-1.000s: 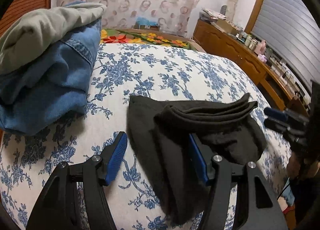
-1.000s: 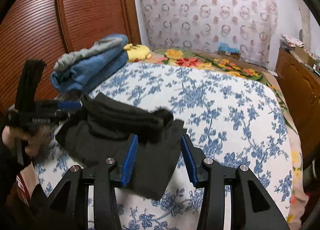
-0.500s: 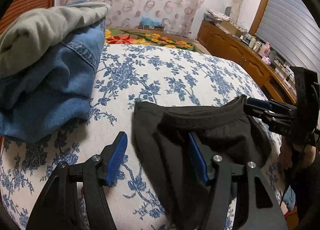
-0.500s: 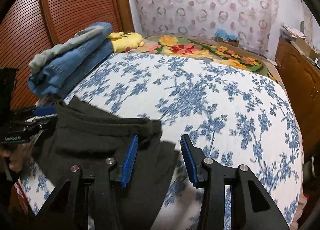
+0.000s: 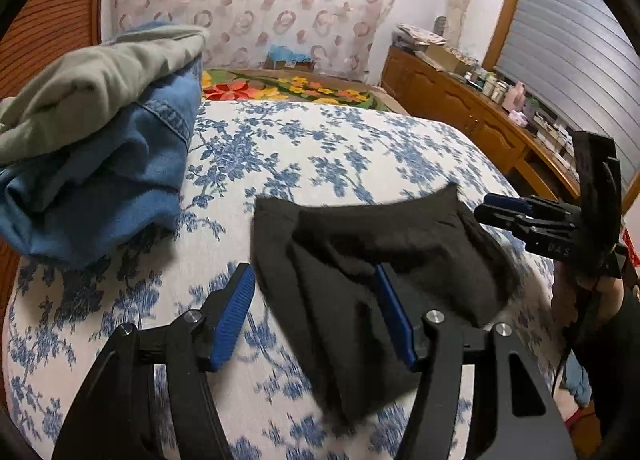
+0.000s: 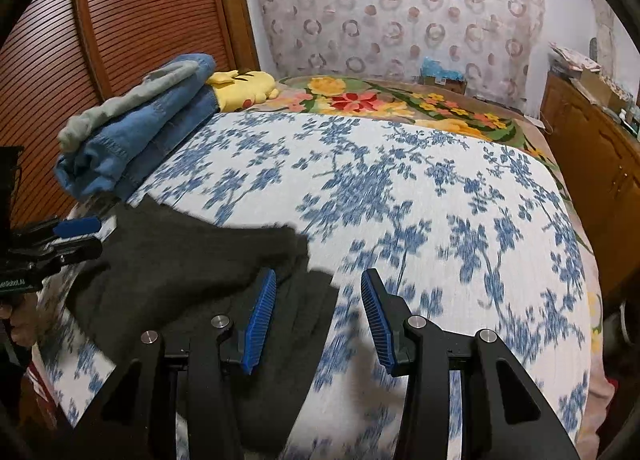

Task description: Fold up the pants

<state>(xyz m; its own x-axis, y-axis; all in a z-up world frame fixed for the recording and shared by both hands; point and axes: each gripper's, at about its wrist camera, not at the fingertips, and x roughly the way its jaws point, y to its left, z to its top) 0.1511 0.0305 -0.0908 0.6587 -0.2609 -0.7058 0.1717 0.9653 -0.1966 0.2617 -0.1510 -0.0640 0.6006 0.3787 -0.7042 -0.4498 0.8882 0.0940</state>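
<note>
The black pants (image 5: 360,256) lie folded in a flat bundle on the blue-flowered bed cover (image 5: 320,147). My left gripper (image 5: 316,300) hovers over their near left part with its blue pads wide apart, gripping nothing. In the left wrist view, my right gripper (image 5: 516,211) is at the bundle's right edge. In the right wrist view the pants (image 6: 180,260) sit at the lower left. There my right gripper (image 6: 318,308) stands open over their right corner, nothing pinched. My left gripper (image 6: 76,234) shows at that view's left edge.
A stack of blue jeans (image 5: 112,179) with a grey-green garment (image 5: 100,87) on top lies at the bed's left side. A yellow plush toy (image 6: 244,87) and a flowered blanket (image 6: 380,99) lie at the far end. A wooden dresser (image 5: 472,119) runs along the right.
The bunched pants have dropped into a flatter bundle. The right gripper has drawn in to the bundle's right edge, so the pants now lie lower and further left in its view. Both stay open.
</note>
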